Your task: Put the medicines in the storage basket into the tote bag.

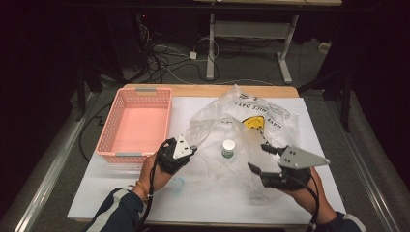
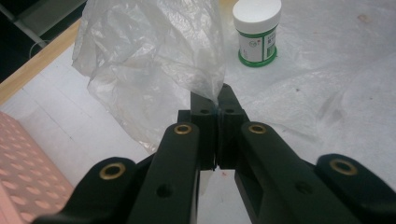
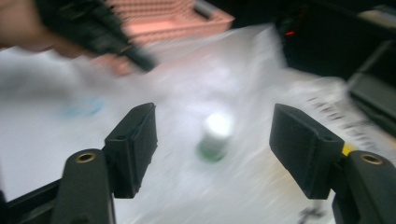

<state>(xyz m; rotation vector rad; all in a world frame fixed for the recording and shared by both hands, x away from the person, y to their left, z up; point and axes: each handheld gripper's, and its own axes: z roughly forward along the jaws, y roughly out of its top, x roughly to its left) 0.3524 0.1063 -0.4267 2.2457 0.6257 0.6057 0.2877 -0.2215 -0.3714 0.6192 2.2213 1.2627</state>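
Left fingers (image 2: 215, 100) pinching bag (image 2: 154, 56) — right (image 3: 224, 140) seemingly wide.

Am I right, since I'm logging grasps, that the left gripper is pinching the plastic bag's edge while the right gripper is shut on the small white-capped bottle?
Not quite. The left gripper does pinch the plastic bag at its edge, but the right gripper is open: the right gripper view shows its jaws spread wide, with the white-capped bottle standing farther off between them, ungrasped.
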